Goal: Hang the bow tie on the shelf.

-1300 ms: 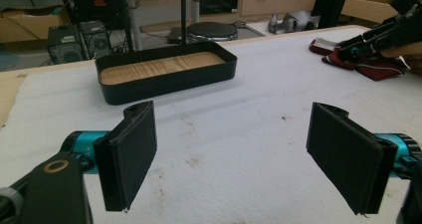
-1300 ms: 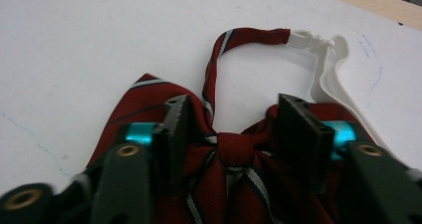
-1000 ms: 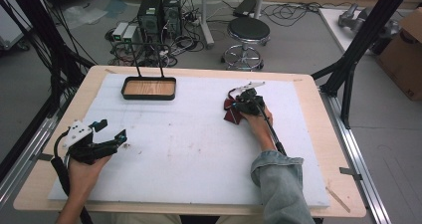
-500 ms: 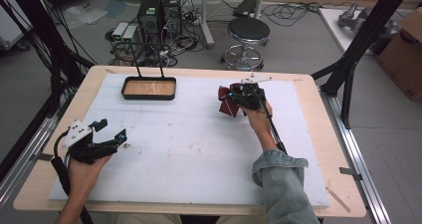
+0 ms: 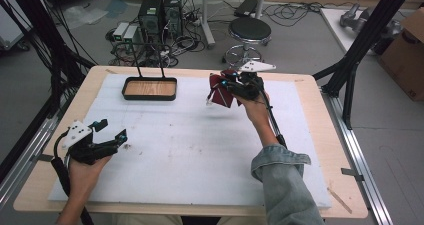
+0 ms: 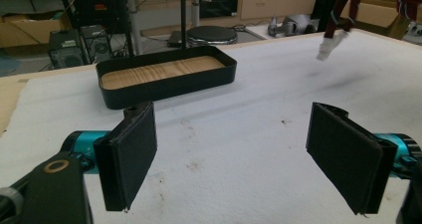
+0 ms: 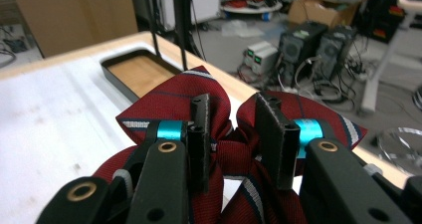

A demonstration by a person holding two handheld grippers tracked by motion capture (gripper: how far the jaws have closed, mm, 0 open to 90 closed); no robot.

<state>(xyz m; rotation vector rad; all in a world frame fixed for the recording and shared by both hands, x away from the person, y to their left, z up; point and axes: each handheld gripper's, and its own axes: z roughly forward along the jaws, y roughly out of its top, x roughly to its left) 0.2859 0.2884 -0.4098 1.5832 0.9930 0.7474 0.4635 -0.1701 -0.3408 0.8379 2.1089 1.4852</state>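
Observation:
A dark red bow tie [image 5: 219,92] with white and blue stripes hangs above the white foam mat [image 5: 190,155], right of the middle. My right gripper [image 5: 227,86] is shut on its knot. In the right gripper view the two pads [image 7: 200,134] pinch the centre of the bow tie [image 7: 169,102], with its wings spread on both sides. The tie's strap with a white tag [image 6: 329,45] dangles at the top right of the left gripper view. My left gripper [image 5: 112,131] rests low at the mat's front left, open, with nothing between its pads [image 6: 130,157].
A black tray [image 5: 150,96] with a wooden bottom stands at the back left of the mat, also the tray [image 6: 169,87] ahead of the left gripper. Behind the table are a stool [image 5: 249,31] and computer towers [image 5: 160,12]. Black frame posts flank the table.
My right gripper has risen off the mat with the bow tie in it, drifting slightly toward the far edge. The left gripper has kept still.

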